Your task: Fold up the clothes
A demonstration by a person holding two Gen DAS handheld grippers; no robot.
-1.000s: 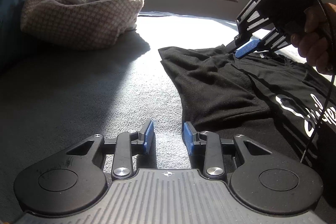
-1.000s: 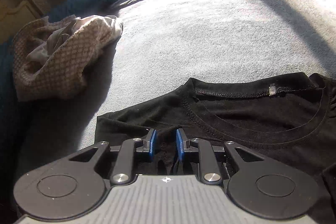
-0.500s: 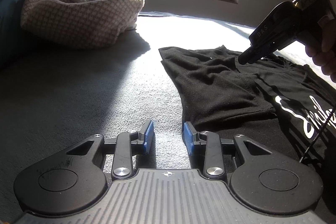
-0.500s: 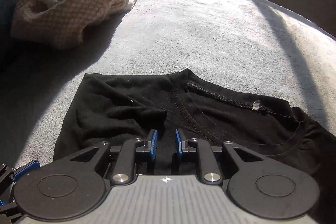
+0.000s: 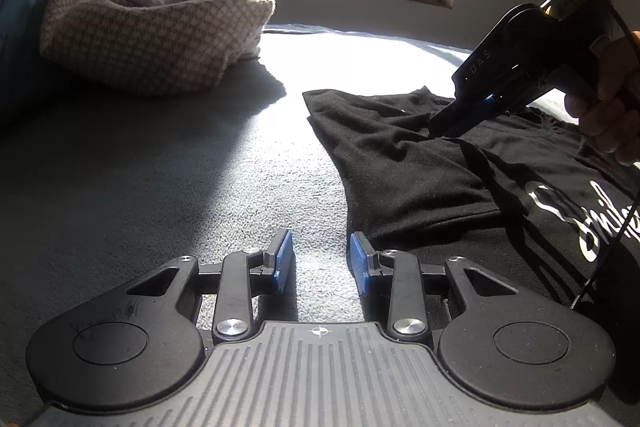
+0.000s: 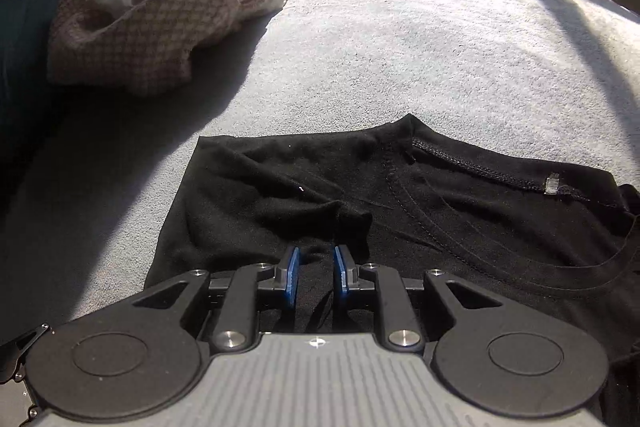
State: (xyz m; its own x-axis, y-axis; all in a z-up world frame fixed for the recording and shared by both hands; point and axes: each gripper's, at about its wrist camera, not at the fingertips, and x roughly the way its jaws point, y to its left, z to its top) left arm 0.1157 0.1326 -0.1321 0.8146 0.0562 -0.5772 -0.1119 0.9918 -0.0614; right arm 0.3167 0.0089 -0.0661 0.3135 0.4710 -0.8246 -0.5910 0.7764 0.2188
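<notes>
The right gripper (image 6: pixel 315 277), higher over the shoulder a second ago, is now dipping its slightly parted fingers onto the sleeve of the black T-shirt (image 5: pixel 420 163) lying on the bed (image 5: pixel 160 187), nothing clamped. The left gripper (image 5: pixel 319 261) is staying put beside the shirt's edge, fingers apart, so the sleeve fold is only beginning.

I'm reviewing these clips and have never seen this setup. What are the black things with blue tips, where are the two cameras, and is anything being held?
Each is a hand-held two-finger gripper with a fisheye camera looking along its fingers. The left view shows the left gripper open over bare bedcover, beside a black T-shirt. The right gripper also appears there, held by a hand, tips down on the shirt. Its own view shows the right gripper's pads apart, with shirt fabric bunched between them, not clamped. A checked blanket lies beyond.
</notes>
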